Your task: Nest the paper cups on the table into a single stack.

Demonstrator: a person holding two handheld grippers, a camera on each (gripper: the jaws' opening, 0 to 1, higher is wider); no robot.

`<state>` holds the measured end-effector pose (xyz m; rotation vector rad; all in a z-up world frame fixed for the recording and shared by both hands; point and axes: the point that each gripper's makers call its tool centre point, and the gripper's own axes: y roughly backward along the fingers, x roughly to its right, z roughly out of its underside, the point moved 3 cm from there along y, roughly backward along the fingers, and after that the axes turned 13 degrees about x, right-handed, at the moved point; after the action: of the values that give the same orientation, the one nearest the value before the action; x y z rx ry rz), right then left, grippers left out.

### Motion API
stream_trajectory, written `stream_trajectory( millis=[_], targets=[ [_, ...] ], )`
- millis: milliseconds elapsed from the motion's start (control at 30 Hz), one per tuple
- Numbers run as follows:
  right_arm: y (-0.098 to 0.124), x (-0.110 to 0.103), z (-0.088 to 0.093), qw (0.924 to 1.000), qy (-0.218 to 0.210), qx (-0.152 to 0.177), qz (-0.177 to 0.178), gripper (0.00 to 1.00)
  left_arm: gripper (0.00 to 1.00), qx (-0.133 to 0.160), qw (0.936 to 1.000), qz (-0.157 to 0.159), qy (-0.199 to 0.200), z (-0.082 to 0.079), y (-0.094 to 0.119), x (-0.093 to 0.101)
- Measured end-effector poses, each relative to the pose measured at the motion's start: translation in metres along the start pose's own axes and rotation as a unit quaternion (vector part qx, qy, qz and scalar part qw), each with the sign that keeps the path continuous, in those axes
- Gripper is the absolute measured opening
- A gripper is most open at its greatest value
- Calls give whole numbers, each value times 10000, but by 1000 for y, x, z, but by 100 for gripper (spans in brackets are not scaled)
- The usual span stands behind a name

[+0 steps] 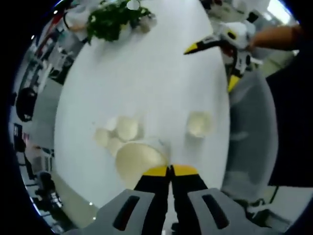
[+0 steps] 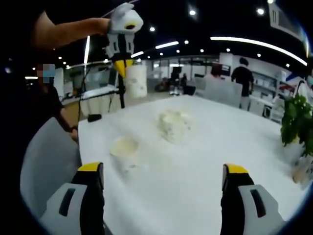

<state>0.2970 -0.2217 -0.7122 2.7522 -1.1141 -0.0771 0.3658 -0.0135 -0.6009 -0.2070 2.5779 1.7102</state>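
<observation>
Paper cups, cream-white: one held cup (image 1: 138,164) raised above the white tabletop (image 1: 146,73), its rim clenched by the left gripper (image 1: 170,170) with yellow-tipped fingers (image 1: 157,171) pressed together. Cluster of cups (image 1: 117,133) standing on the tabletop below the held cup; single cup (image 1: 199,124) apart from the cluster. Right gripper (image 2: 164,172) above the tabletop, fingers spread, empty. Green potted plant (image 1: 113,18) at the tabletop's far end.
</observation>
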Motion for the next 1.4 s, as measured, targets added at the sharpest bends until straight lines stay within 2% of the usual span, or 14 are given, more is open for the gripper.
stream_trajectory(
  millis=[267, 867, 1167, 1400],
  targets=[
    [2, -1, 2, 10000, -15, -9, -17, 100, 0, -177, 9997, 100, -141, -13, -10, 21],
    [4, -9, 8, 9999, -85, -37, -70, 100, 0, -290, 9990, 288, -187, -42, -30, 74],
    [5, -10, 8, 9999, -107, -28, -62, 100, 0, -463, 9984, 285, -166, -42, -42, 85],
    [8, -10, 11, 9999, -156, -33, -9, 100, 0, -481, 9983, 324, -37, -37, -62, 88]
  ],
)
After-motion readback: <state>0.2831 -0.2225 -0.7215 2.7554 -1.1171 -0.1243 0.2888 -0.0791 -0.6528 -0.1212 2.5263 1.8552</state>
